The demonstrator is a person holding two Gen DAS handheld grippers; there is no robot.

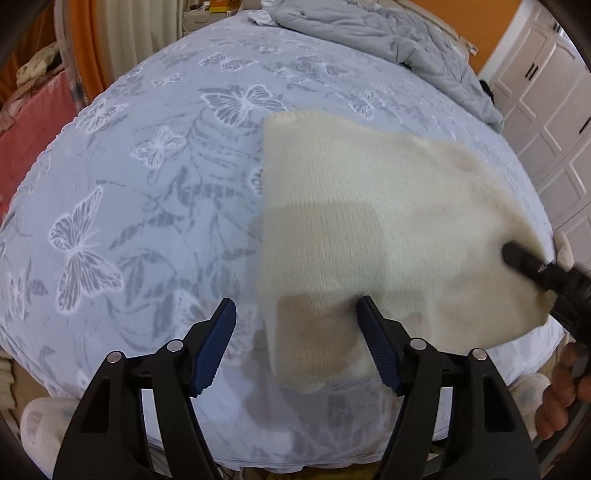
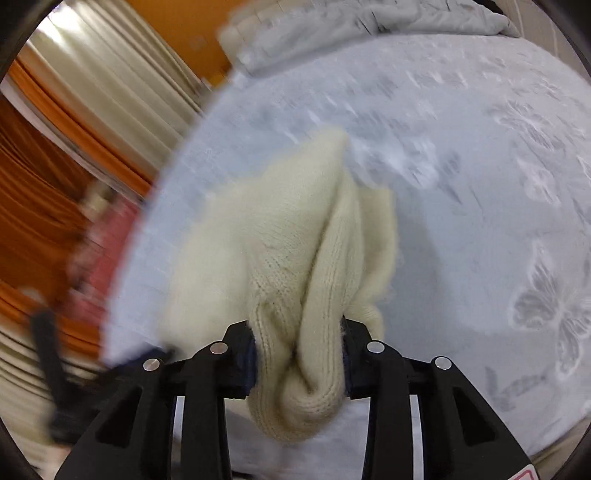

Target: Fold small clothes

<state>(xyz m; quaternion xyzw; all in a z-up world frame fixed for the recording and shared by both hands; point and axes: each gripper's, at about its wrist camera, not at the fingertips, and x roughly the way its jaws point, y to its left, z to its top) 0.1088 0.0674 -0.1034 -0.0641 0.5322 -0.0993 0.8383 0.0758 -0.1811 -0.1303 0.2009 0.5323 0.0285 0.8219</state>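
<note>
Basically the cream knit garment [image 1: 388, 229] lay spread on the butterfly-print bedsheet [image 1: 147, 184], toward the near right part of the bed, one edge lifted. Right gripper [image 2: 297, 354] had its jaws closed tight on a bunched wad of the knit — fabric bulged out between and below the fingers, clearly pinched, rest of the cloth trailing forward onto the sheet. Right wrist view was motion-blurred, so that arm looked mid-move. Left gripper [image 1: 295, 343] was wide open, holding nothing; its right finger sat over the near edge of the knit, left finger over bare sheet, and contact with the cloth couldn't be told from this angle. Grey quilt [image 1: 369, 33] was heaped at the far end of the bed, well apart from the work. Judged stage: early, a fold being dragged over by the right side while the left hadn't pinned or gripped anything. Risks from here — with only one corner held and bunched, the knit could fold skewed or drag whole across the sheet instead of creasing, since nothing anchored the near edge. Thick wad in the jaws could also stay scrunched on release, leaving a lumpy corner. Soft fuzzy knit stretches, so a hard pull might distort the edge. Left closing late could snag sheet along with cloth.
</note>
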